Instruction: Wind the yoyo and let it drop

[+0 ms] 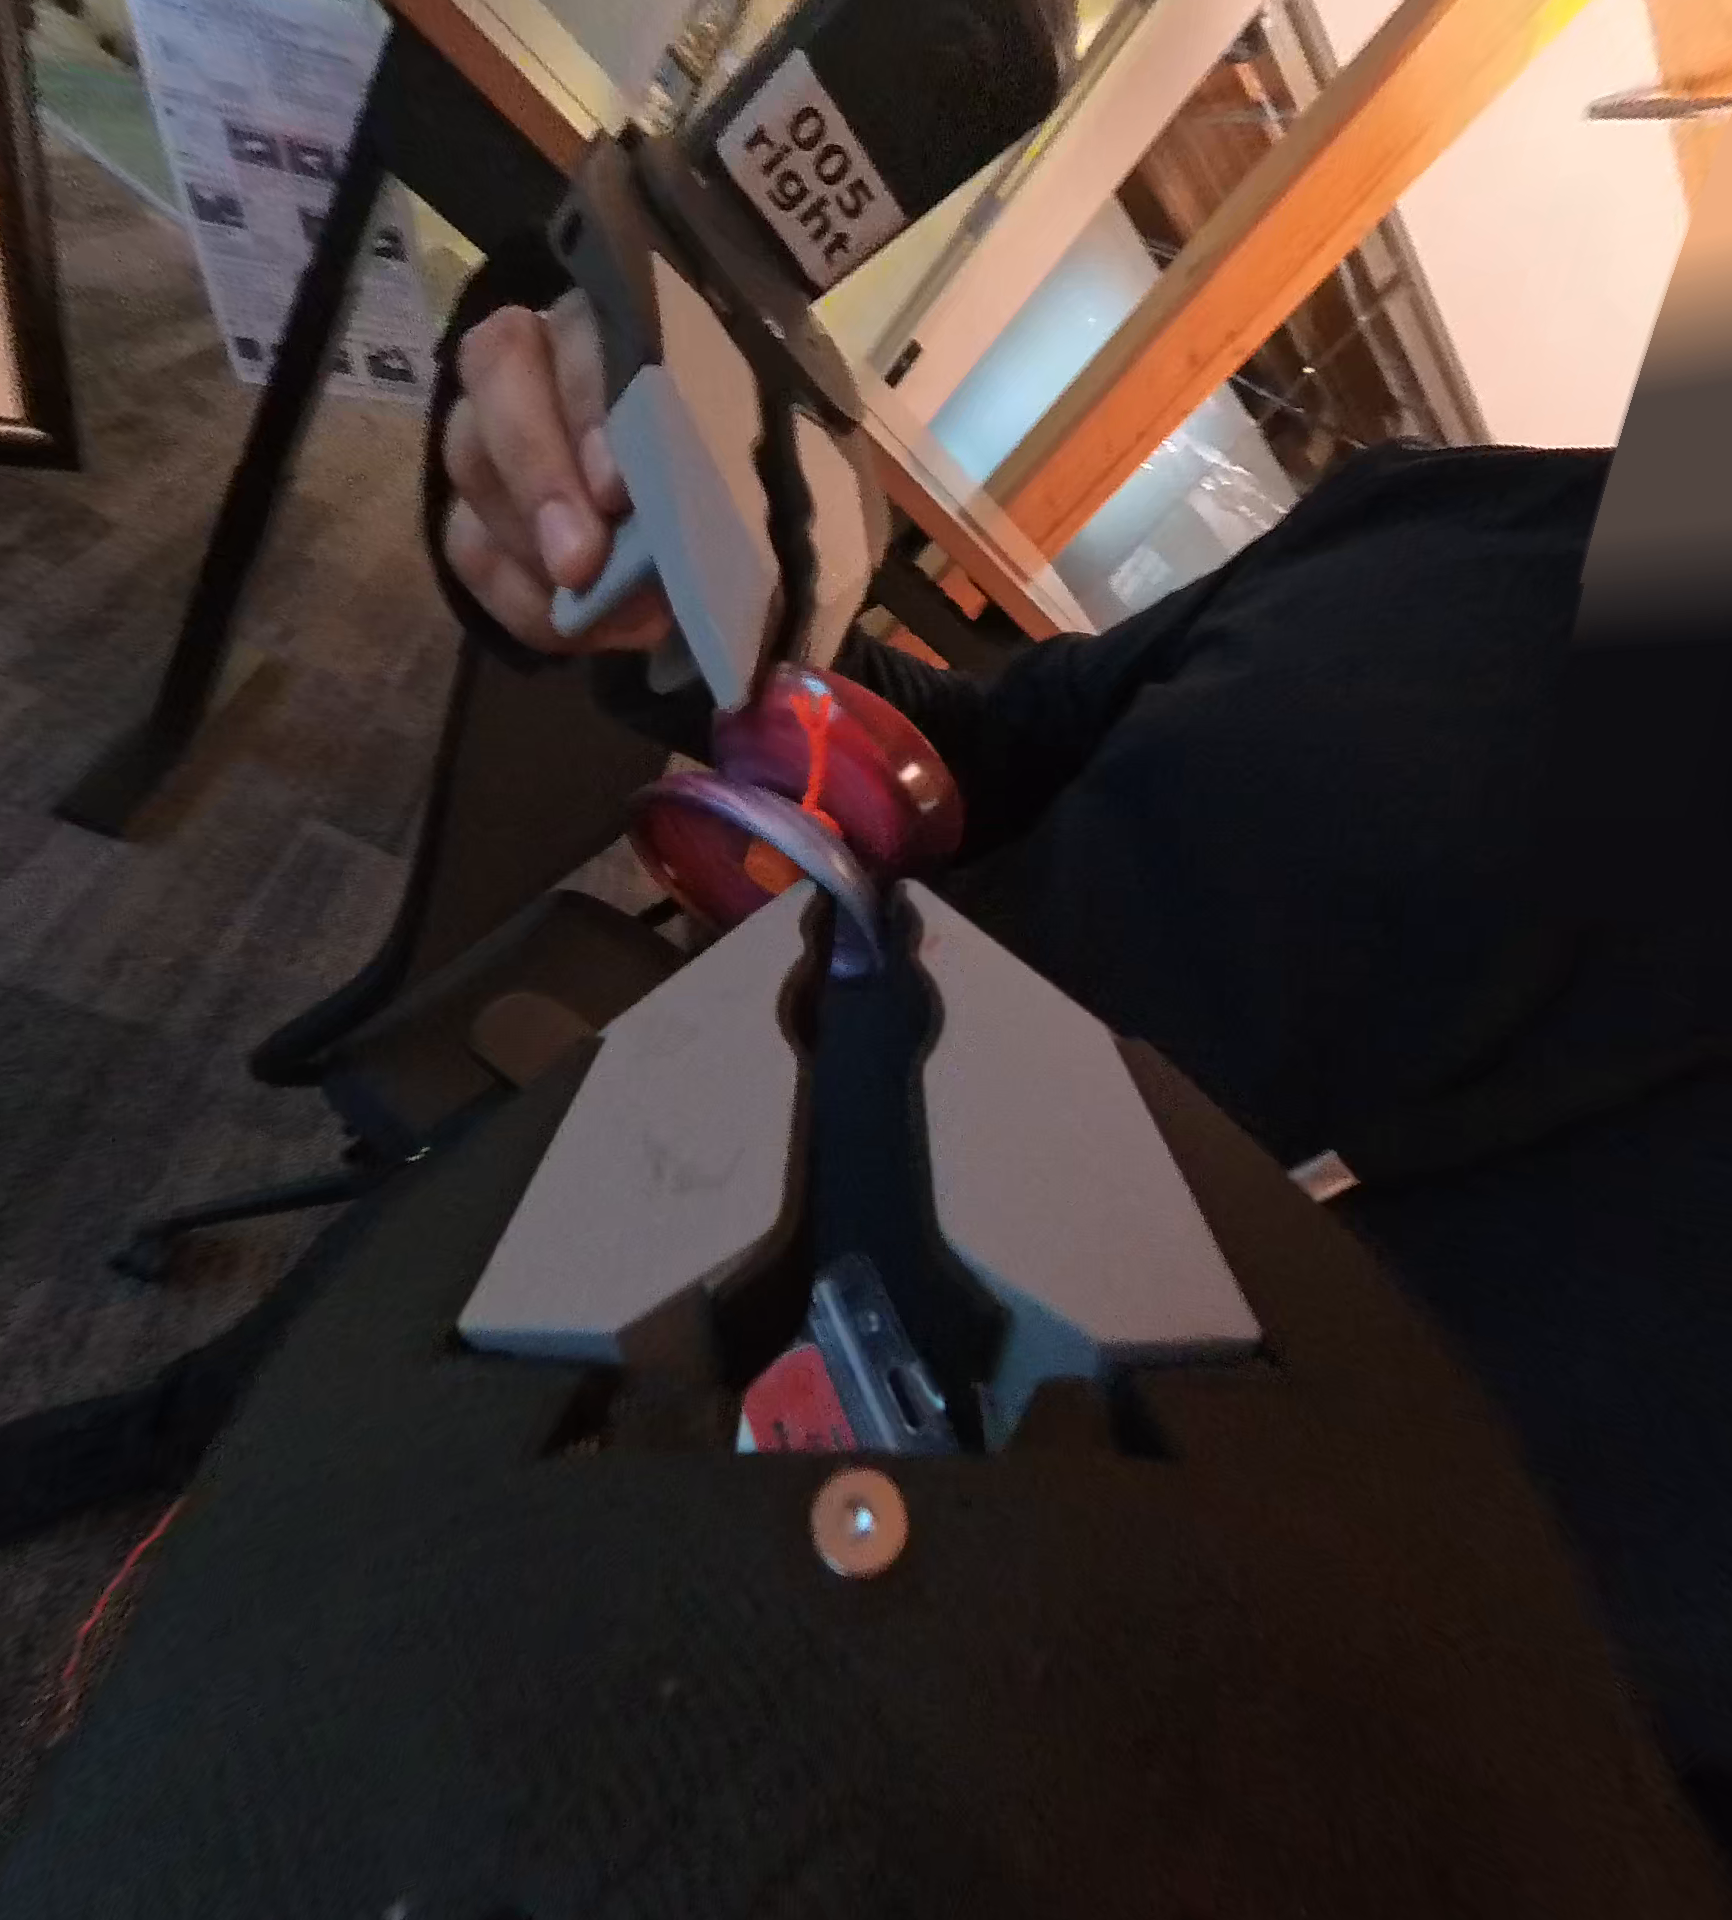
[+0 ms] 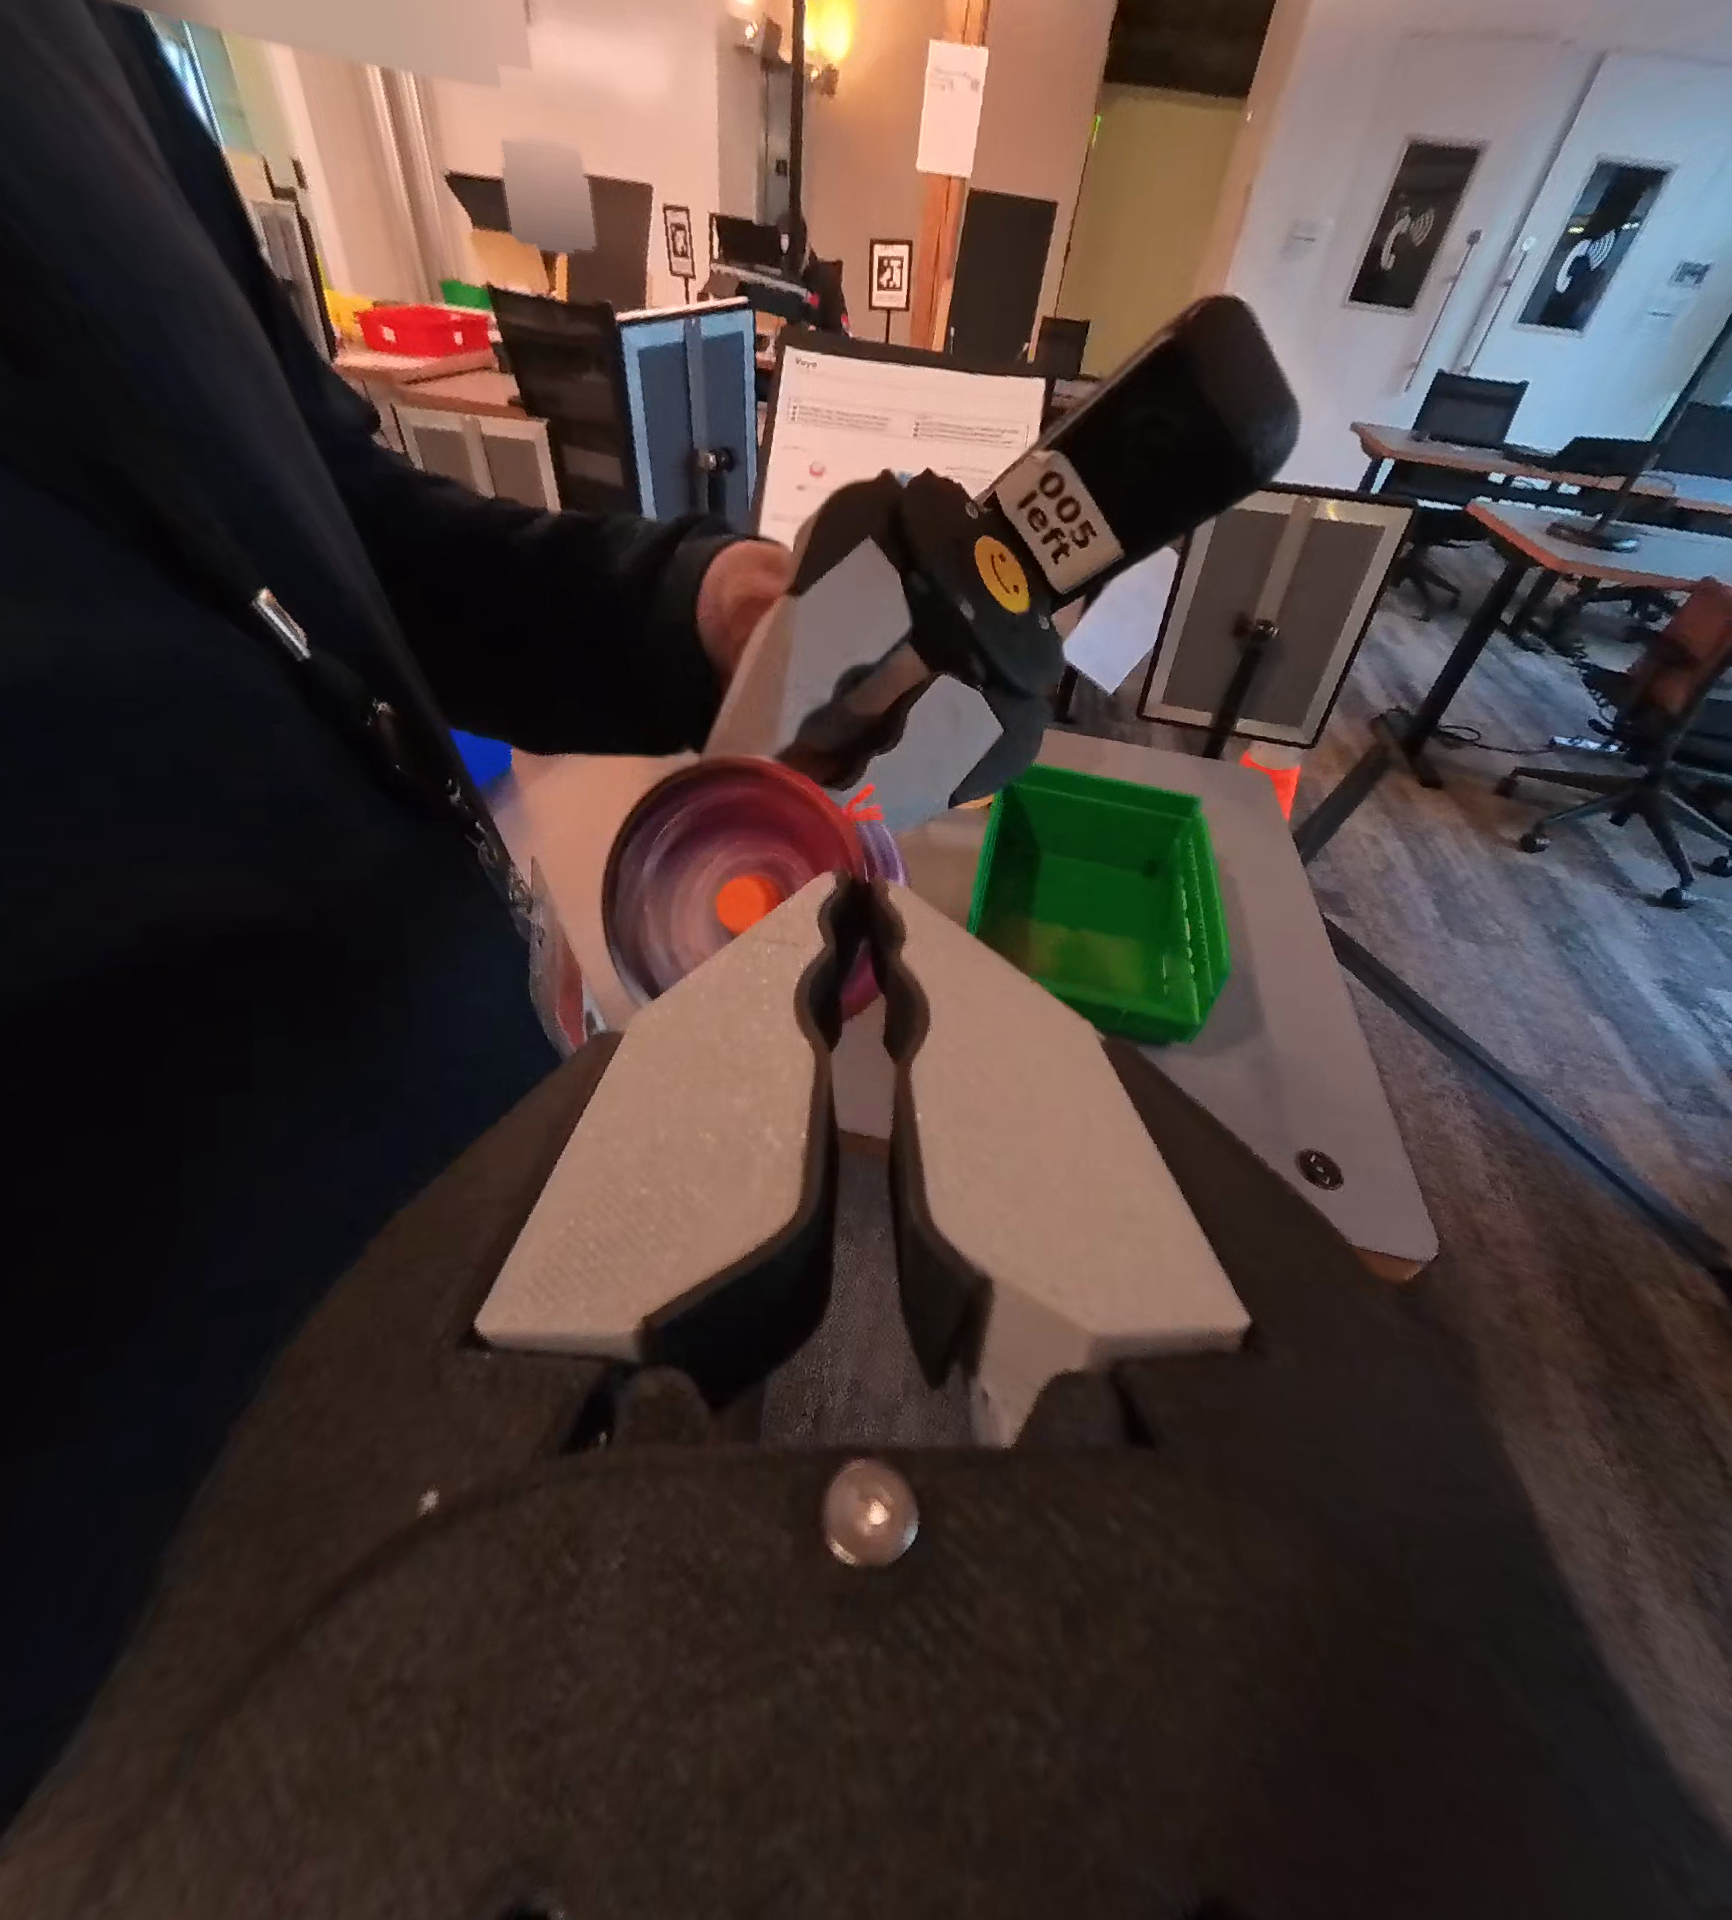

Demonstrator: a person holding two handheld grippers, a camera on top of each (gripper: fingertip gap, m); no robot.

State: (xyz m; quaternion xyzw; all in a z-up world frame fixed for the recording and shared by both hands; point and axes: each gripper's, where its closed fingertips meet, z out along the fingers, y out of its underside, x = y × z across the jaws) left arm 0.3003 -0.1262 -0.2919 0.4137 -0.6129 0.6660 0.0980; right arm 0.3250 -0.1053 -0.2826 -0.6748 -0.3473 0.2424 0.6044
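Office bkgd, grey table (image 2: 1361,1039) w/ green bin (image 2: 1101,914). Yoyo (image 1: 800,800) mid-air btwn grippers, axle crosswise; left gripper (image 1: 857,935) pinching one rim, right gripper (image 2: 857,935) probably pinching the other.

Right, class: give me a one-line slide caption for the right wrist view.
Two handheld tools meet at a red-purple yoyo with orange string, above a grey table holding a green bin.

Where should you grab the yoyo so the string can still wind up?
Probably by one disc's thin rim, coming edge-on from outside. The yoyo is two discs with the orange string in the groove between them, so a rim grip by a hand-held gripper leaves that groove clear.
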